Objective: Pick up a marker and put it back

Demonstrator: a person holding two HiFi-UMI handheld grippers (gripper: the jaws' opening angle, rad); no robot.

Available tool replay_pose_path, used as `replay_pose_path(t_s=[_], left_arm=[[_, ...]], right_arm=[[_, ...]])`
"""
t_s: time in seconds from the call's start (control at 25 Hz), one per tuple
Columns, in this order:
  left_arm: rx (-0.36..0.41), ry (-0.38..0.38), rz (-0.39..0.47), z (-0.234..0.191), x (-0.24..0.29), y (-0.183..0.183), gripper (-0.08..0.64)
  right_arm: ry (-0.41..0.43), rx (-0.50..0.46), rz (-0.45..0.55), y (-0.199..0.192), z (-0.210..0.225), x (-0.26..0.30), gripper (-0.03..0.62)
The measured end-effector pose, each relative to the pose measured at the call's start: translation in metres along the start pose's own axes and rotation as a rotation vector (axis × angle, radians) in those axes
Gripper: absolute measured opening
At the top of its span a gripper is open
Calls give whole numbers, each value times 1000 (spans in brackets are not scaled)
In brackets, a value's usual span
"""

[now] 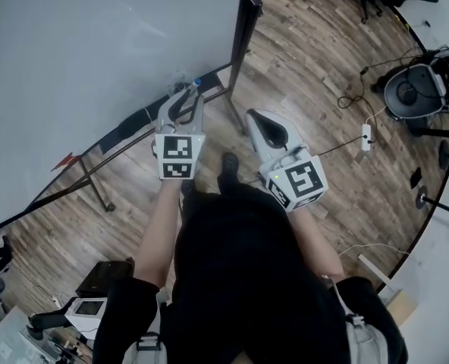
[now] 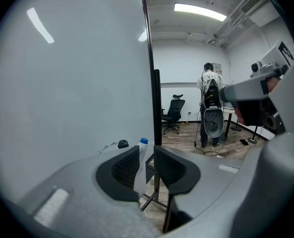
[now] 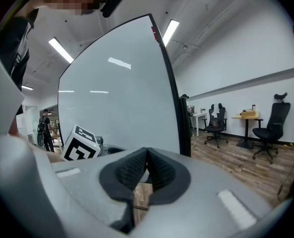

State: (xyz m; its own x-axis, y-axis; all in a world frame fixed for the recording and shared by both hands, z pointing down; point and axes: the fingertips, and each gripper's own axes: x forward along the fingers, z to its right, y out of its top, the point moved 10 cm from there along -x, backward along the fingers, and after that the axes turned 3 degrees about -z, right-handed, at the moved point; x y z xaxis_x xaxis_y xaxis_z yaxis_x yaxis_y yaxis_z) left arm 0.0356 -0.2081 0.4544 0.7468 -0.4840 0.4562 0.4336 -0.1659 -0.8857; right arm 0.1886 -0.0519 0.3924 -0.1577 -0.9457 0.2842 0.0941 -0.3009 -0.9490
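My left gripper (image 2: 148, 150): jaws apart, slim white plastic marker with blue cap (image 2: 140, 161) between them, unclamped. Judged light, rigid, slippery; grip mid-barrel. My right gripper (image 3: 147, 148): closed, empty.

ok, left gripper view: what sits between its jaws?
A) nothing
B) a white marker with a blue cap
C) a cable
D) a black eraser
B: the left gripper view shows a white marker with a blue cap standing upright between the jaws of the left gripper. The jaws are apart, with a gap showing on the marker's right side.
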Motion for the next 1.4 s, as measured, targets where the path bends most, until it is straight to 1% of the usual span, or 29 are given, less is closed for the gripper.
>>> replay_pose_path(t_s=[0.2,0.56,0.88,1.04,1.2,1.4], left_arm=[[36,34,-25,2,7,-2,104],[59,63,-51,2,21,-5,123],[64,87,-86,0,26,-4,123],[67,95,-89,2,27,-4,121],[60,107,-92,1,26,-4,95],[61,110,-89,2,25,-3,90]], right_arm=[[25,-1,-4,-1,9,2,2],[28,3,-9,-2,21,0,2],[26,7,-10,-2,24,-3,2],[20,7,-8,-3,25,-5,2],[12,10,-10,-4,26,-8,2],[7,10,-5,-4,25,-12,2]])
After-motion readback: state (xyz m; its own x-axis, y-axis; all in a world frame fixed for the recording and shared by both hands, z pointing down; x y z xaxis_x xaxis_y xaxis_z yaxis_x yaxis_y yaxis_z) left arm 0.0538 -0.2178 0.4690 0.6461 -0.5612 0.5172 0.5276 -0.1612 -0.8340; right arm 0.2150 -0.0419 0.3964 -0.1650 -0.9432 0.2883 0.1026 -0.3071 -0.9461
